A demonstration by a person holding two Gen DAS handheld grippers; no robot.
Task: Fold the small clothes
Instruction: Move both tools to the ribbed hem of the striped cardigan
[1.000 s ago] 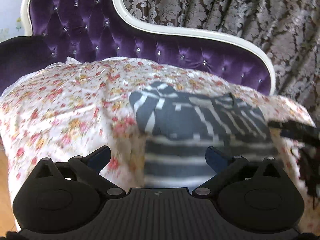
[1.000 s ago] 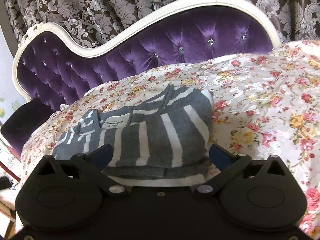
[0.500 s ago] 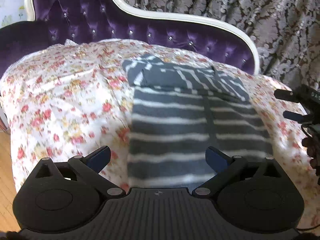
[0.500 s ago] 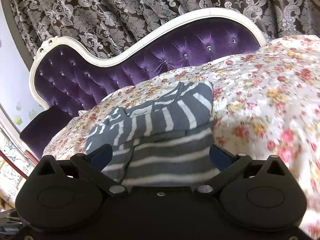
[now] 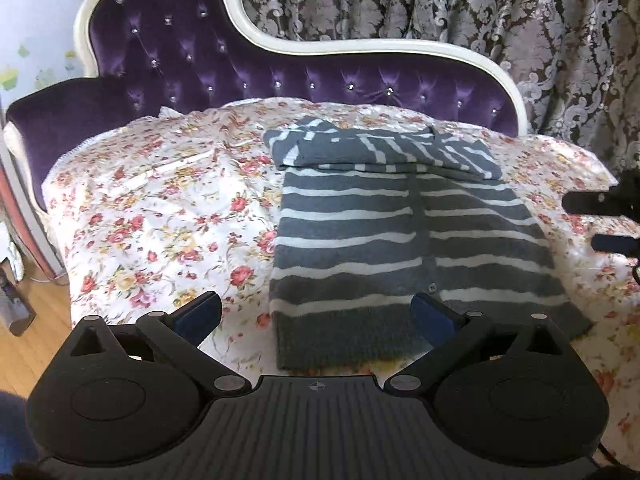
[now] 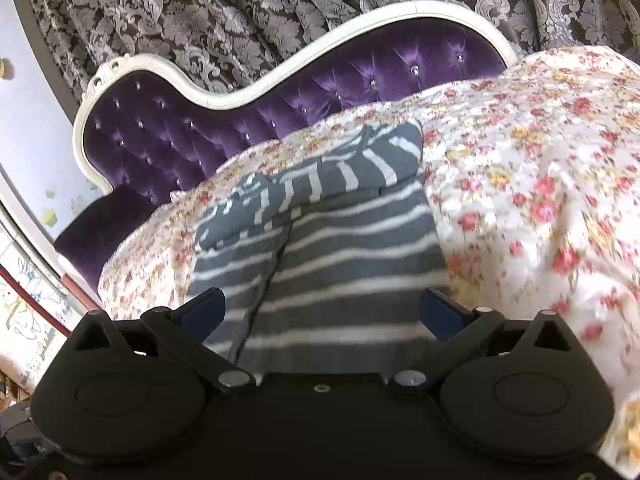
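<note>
The striped sweater (image 5: 404, 240) lies flat on the floral sheet (image 5: 160, 216) that covers the purple chaise (image 5: 240, 68), and the fold looks partly done: at the far end the top part, sleeves seemingly with it, is doubled over the body into a band with its stripes running across the rest, while the lower body stretches out unfolded toward the cameras. What seems left is at least one more fold — bringing the near hem up over that band — and perhaps some tidying of the edges. The left tongs (image 5: 316, 316) hang spread wide above the near hem, holding nothing; the right tongs (image 6: 320, 312) are likewise wide apart and empty over the lower body. In the left view, the right tongs appear at the right edge as two dark tips, cut off by the frame. Hard to judge: whether both sleeves sit neatly inside the folded band, since it hides what lies under it — and the near hem in the right view, which the tool body covers. That view is also blurred toward the right.
</note>
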